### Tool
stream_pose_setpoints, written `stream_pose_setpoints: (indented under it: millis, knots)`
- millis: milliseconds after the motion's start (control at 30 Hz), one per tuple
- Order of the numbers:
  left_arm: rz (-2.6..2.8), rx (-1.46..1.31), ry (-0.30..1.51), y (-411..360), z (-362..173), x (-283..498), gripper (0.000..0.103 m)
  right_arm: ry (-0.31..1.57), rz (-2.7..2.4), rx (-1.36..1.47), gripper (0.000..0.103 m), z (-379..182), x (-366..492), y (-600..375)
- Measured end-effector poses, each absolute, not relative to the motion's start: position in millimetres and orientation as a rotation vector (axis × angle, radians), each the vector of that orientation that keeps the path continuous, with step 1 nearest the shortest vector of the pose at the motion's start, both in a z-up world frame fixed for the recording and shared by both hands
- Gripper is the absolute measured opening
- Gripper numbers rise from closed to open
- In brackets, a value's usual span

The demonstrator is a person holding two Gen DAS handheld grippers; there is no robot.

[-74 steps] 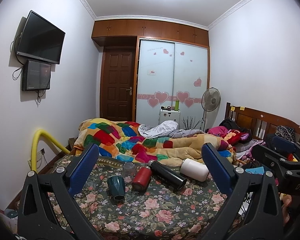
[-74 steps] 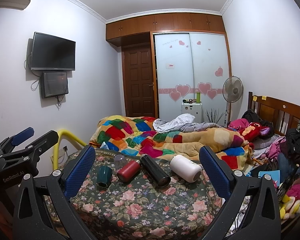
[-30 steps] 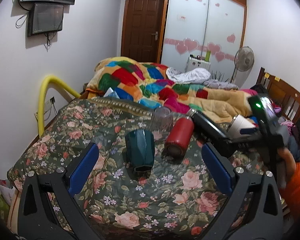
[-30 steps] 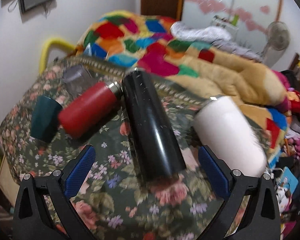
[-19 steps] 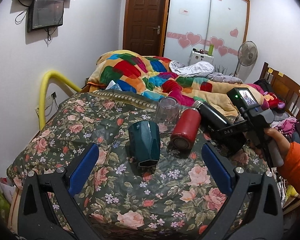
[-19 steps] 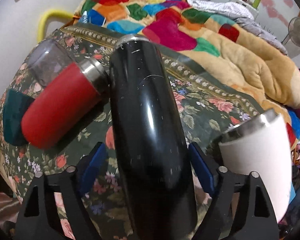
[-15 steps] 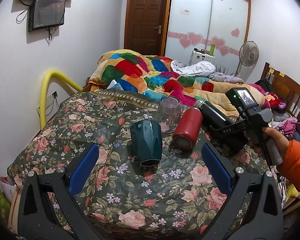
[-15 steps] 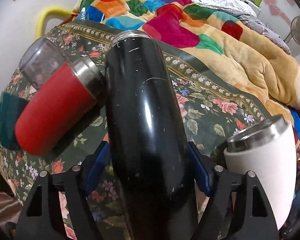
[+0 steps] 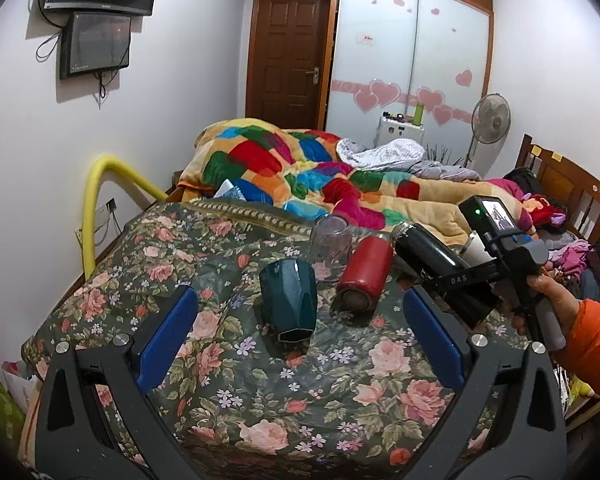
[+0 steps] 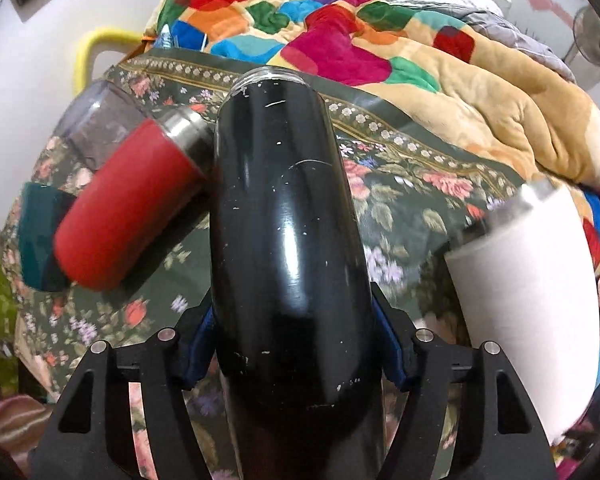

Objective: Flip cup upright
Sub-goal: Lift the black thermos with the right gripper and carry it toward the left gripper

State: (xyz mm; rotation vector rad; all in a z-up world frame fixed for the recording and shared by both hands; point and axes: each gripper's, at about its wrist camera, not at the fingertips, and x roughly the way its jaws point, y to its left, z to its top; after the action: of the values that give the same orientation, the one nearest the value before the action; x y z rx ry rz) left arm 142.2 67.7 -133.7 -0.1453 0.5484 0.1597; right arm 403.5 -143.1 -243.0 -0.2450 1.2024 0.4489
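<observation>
left gripper point(image 9: 296, 340) spread wide, grasping nothing | right gripper point(image 10: 292, 340) clenched on black cup point(image 10: 288, 240), which lies on its side, long axis running away from the jaws, mouth at far end | from black cup leftward: red cup point(image 10: 128, 204), clear cup point(image 10: 96, 128), green cup point(image 10: 36, 236); rightward: white cup point(image 10: 528, 304) | five cups, one each

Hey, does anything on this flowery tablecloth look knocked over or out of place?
Yes. The red flask, black flask and white tumbler lie on their sides, and the teal cup stands upside down. The right hand-held gripper is clamped on the black flask.
</observation>
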Motion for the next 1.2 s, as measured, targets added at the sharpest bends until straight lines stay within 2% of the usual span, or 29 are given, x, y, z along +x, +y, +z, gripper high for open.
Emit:
stream_pose_setpoints:
  millis: [433,567,800,1200]
  knots:
    - [0.123,-0.135,0.504,49,-107,111,0.103,1.000,0.512,-0.273,0.064,-162,321,-149]
    - [0.122,-0.128,0.498,45,-101,102,0.103,0.961,0.567,-0.293,0.064,-154,293,-141]
    - [0.121,-0.140,0.520,44,-102,95,0.103,0.996,0.657,-0.334,0.064,-176,262,-115]
    - [0.127,-0.156,0.613,51,-131,104,0.103,1.165,0.650,-0.414,0.064,-261,263,-89]
